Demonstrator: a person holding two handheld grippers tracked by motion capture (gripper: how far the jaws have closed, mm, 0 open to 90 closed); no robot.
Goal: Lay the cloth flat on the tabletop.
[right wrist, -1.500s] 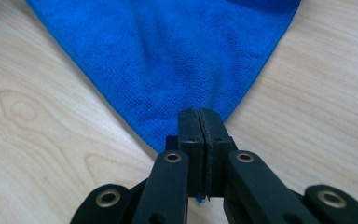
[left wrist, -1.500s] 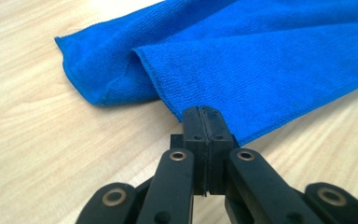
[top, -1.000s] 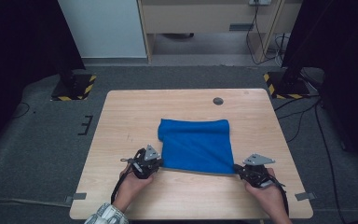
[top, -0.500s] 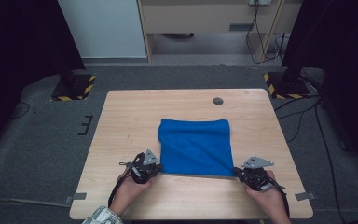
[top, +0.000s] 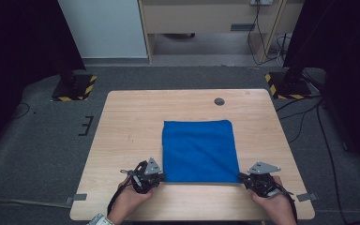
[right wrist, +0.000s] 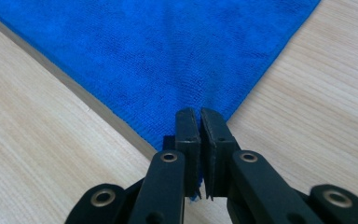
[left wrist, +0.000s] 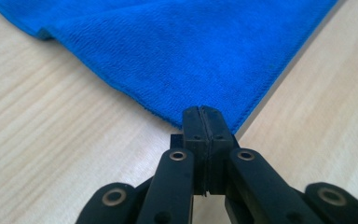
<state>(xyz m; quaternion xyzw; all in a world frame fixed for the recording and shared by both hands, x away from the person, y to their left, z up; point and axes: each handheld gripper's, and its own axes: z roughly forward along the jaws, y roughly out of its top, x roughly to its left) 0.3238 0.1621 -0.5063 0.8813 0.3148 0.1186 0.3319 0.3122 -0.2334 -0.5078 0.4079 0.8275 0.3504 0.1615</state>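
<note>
One blue microfibre cloth (top: 199, 151) lay folded near the desk's (top: 131, 122) front edge. Two grippers pinched its front corners: left gripper (top: 155, 176), right gripper (top: 247, 178). Grey carpet (top: 42, 140) surrounded the desk.

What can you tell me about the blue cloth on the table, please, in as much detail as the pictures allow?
The blue cloth is a bright, fuzzy towel-like fabric with stitched hems, folded into a near-square and lying mostly flat on the wooden table, right of centre. A layered fold edge shows in the left gripper view. The left gripper is clamped on its near-left corner and the right gripper on its near-right corner; a thin shadow along the near edge suggests that edge is slightly lifted.
</note>
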